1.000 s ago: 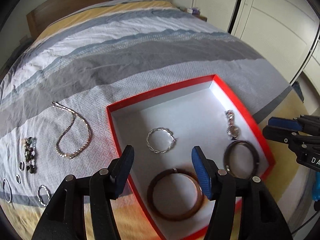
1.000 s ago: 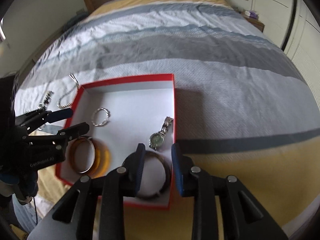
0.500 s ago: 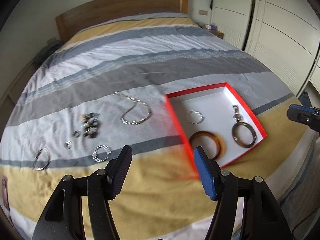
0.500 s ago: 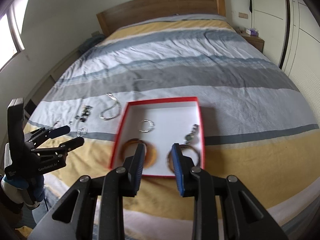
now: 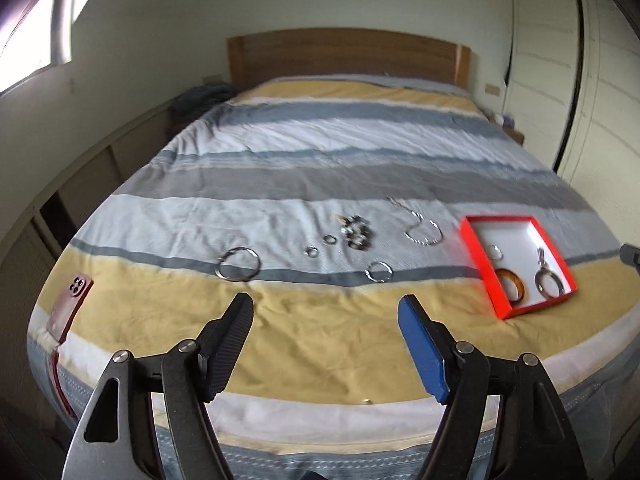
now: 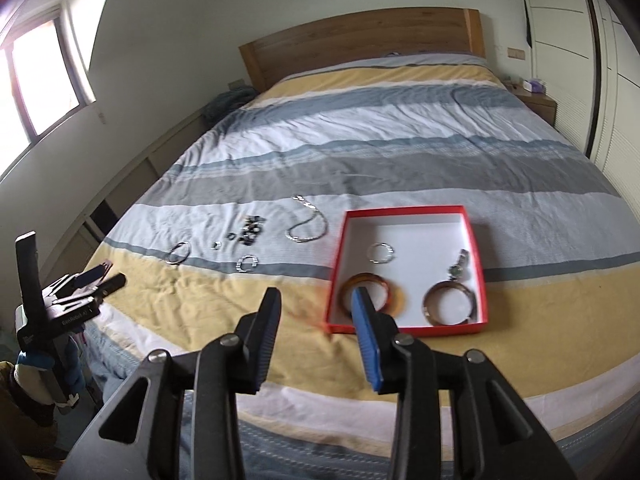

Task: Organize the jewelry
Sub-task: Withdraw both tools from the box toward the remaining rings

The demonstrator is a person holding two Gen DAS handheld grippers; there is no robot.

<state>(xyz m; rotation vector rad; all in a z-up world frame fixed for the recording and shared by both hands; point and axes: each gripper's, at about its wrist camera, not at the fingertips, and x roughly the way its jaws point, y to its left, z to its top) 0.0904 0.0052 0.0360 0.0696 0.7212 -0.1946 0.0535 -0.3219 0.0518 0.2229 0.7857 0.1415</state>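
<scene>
Both the left gripper [image 5: 324, 318] and right gripper [image 6: 316, 312] have just been opening, empty; the loose chain necklace [image 6: 307, 229] looks light, limp and slippery; best pinched mid-strand.

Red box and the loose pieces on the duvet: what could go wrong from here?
The red box sits near the bed's foot edge on a soft duvet; a nudge might tip it. The two small rings look tiny and could slip from the fingers or sink into folds. The chain necklace may snag neighbouring pieces.
</scene>
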